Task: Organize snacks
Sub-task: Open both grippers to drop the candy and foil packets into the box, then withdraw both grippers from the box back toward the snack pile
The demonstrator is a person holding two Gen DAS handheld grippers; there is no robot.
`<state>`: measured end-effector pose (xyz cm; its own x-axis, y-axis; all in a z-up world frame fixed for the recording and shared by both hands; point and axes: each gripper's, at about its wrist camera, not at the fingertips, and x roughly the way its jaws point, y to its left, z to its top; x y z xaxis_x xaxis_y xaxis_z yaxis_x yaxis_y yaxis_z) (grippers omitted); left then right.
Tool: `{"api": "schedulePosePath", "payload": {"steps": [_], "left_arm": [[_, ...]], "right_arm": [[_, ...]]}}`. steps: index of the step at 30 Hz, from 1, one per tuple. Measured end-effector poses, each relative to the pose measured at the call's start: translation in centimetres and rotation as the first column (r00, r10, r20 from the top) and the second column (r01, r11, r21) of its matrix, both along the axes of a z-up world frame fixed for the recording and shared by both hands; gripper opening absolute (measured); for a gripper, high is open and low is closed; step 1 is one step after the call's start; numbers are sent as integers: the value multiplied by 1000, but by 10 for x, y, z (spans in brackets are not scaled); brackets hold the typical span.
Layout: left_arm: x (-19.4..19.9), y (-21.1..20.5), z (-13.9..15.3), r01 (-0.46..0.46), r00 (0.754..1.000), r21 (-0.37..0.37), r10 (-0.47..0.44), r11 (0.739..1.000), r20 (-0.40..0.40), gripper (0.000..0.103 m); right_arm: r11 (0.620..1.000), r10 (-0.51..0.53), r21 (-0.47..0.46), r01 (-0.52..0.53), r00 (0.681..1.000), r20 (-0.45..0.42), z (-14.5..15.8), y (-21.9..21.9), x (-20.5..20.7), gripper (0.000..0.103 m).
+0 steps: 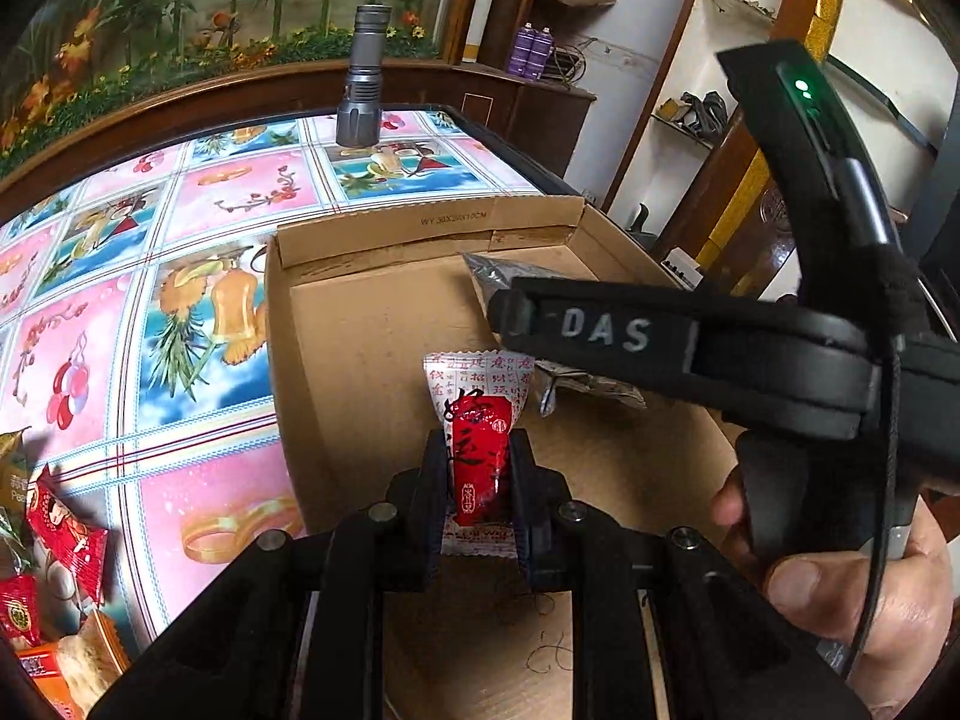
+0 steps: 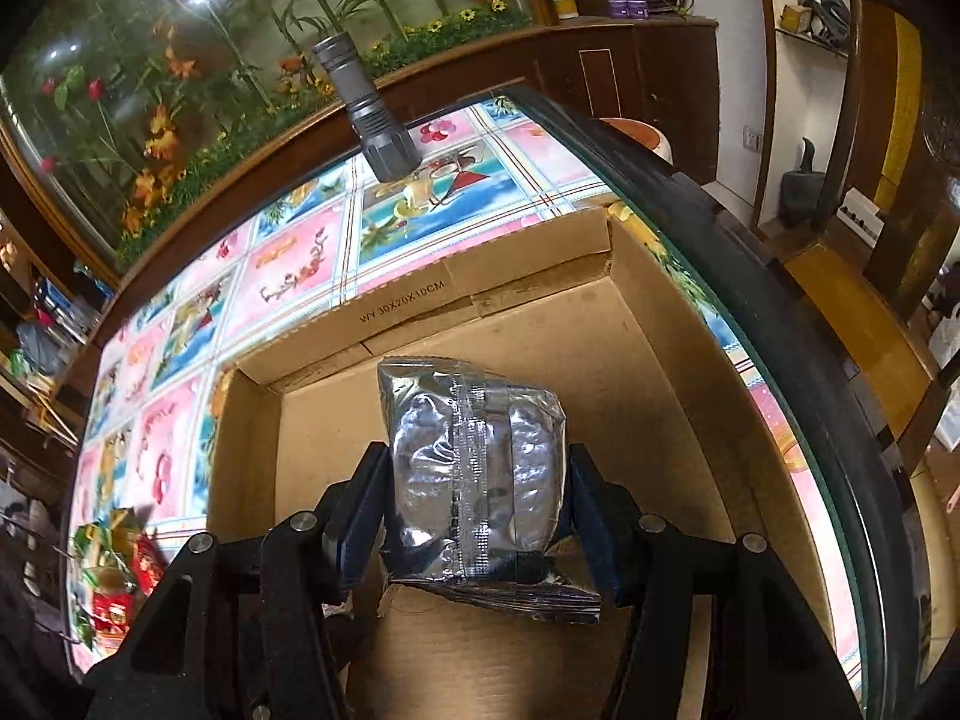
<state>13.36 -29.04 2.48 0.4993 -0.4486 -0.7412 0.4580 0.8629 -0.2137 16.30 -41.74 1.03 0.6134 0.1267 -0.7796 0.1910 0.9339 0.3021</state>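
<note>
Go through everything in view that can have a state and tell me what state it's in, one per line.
left gripper: shut on the red snack packet, over the box
right gripper: shut on the silver foil packet, over the box
cardboard box: open, flaps folded in
flashlight: standing on its head on the table
loose snacks: piled on the table, outside the box

Ahead of both tools, the far inner flap of the shallow brown cardboard box (image 1: 454,219) reads "WY 30X20X10CM". To the left tool's right, the black right-hand gripper's arm (image 1: 606,330) shows white letters "DAS" (the rest hidden).
</note>
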Motion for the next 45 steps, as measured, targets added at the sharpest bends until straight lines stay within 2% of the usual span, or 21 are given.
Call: {"api": "schedulePosePath", "payload": {"steps": [5, 21, 23, 27, 31, 35, 39, 42, 45], "left_arm": [[2, -1, 0, -4, 1000, 4, 4, 1000, 2, 18], [1, 1, 0, -22, 1000, 6, 22, 1000, 4, 20], [1, 0, 0, -25, 1000, 7, 25, 1000, 4, 23], [-1, 0, 3, -14, 1000, -5, 14, 1000, 1, 36], [-5, 2, 10, -30, 999, 1, 30, 1000, 25, 56], [-8, 5, 19, -30, 999, -16, 30, 999, 29, 57], [-12, 6, 23, -28, 999, -14, 28, 1000, 39, 62], [-15, 8, 25, -30, 998, -4, 31, 1000, 49, 63], [-17, 11, 26, -35, 998, 9, 34, 999, 53, 64]], "right_arm": [[999, 7, -39, -7, 1000, -4, 0, 5, 0, 62], [1000, 1, -6, -1, 1000, 2, 0, 6, -4, 64], [1000, 5, -2, -5, 1000, 2, 1, 7, -4, 64], [1000, 4, 5, -5, 1000, 20, 6, 8, -7, 69], [1000, -7, 9, 7, 998, 60, 16, 6, -11, 69], [1000, -30, 10, 29, 994, 103, 27, 5, -15, 69], [998, -60, -7, 61, 989, 134, 35, 3, -19, 79], [996, -85, -16, 88, 986, 146, 39, 0, -21, 80], [995, -96, 18, 94, 982, 161, 41, -6, -23, 81]]}}
